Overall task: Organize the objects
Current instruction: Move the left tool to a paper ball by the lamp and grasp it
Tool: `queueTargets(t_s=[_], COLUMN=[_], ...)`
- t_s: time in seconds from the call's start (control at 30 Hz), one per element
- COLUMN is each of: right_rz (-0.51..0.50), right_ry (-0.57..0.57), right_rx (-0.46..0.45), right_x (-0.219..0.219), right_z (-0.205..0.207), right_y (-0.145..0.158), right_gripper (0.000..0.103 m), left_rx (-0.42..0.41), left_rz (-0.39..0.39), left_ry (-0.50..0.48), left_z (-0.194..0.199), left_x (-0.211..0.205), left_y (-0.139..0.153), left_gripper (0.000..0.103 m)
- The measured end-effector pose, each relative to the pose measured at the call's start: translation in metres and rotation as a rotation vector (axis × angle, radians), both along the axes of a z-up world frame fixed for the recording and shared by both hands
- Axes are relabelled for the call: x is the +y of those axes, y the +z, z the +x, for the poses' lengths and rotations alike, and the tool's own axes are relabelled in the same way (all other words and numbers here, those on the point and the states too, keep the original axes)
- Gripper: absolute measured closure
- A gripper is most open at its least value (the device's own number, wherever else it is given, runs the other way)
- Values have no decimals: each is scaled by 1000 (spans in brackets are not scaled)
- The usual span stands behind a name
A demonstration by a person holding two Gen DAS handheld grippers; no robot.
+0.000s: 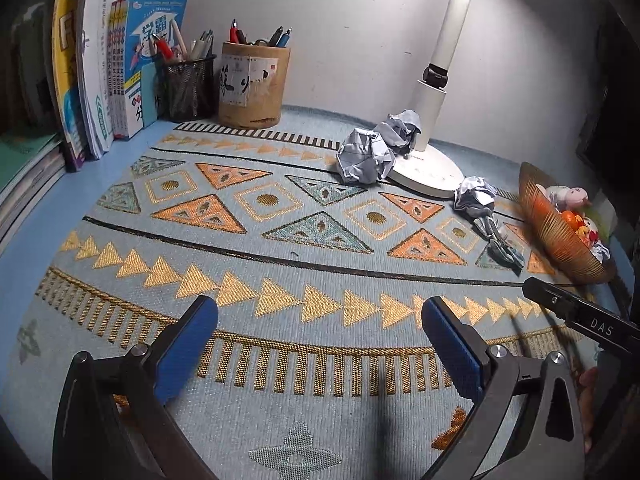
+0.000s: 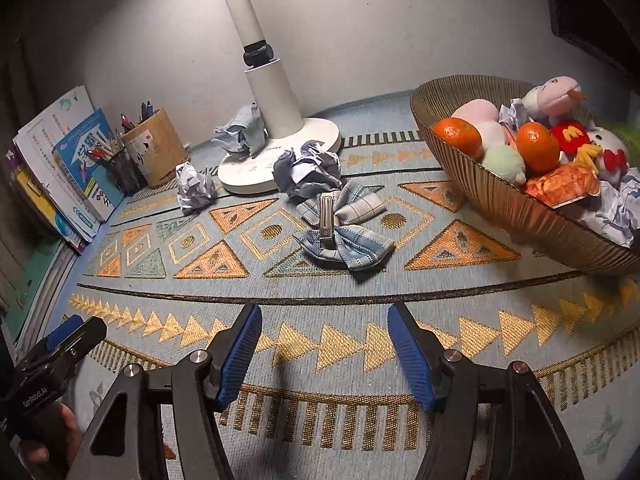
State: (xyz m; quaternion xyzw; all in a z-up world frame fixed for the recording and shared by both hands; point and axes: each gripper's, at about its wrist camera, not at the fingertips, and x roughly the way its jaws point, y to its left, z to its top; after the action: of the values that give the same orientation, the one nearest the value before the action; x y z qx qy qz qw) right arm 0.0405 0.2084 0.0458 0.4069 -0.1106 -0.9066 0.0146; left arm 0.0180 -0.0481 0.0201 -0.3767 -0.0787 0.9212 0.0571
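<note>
Crumpled paper point(image 2: 308, 170) against lamp base point(image 2: 256, 168), hair bow point(image 2: 340, 224) just before it; right gripper point(image 2: 324, 350) half-open, empty; left gripper point(image 1: 320, 344) open, empty. Approach low, straddle paper squarely.

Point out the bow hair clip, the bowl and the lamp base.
bow hair clip point(image 2: 325, 216): right wrist view, metal clasp.
bowl point(image 2: 516, 204): right wrist view, ribbed outer wall.
lamp base point(image 2: 256, 172): right wrist view, flat top.

I see my right gripper point(image 2: 324, 344) open over the patterned mat point(image 2: 360, 344), holding nothing. Ahead lies a blue bow clip point(image 2: 344, 232), near paper balls point(image 2: 308, 172) and the lamp point(image 2: 276, 128). A bowl point(image 2: 500, 208) holds oranges and toys.
</note>
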Motion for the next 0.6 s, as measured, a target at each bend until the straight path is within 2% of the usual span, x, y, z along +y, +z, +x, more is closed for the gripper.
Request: queueTargets(t_s=[0.2,0.3,0.4,0.5,0.6], right_rz=[42,27,20,-40,44], right_ry=[9,11,39,66,19], right_rx=[5,8,-28,-17,-35], right_x=[-7,-5,-8,-8,-11], right_z=[1,-2,-17,-40,-73], right_y=[1,5,16,35,37], right_gripper=[39,39,39,39,39], left_rx=[-8,-39,-9,-4,-15], left_rz=[-3,57,91,89,47], left_ry=[9,-33,-68,-104,-113], left_z=[-1,-12,-37,-75,-112], left_x=[0,-3,-3,5,19], left_y=[0,8,34,45,34], left_gripper=[1,1,1,1,1])
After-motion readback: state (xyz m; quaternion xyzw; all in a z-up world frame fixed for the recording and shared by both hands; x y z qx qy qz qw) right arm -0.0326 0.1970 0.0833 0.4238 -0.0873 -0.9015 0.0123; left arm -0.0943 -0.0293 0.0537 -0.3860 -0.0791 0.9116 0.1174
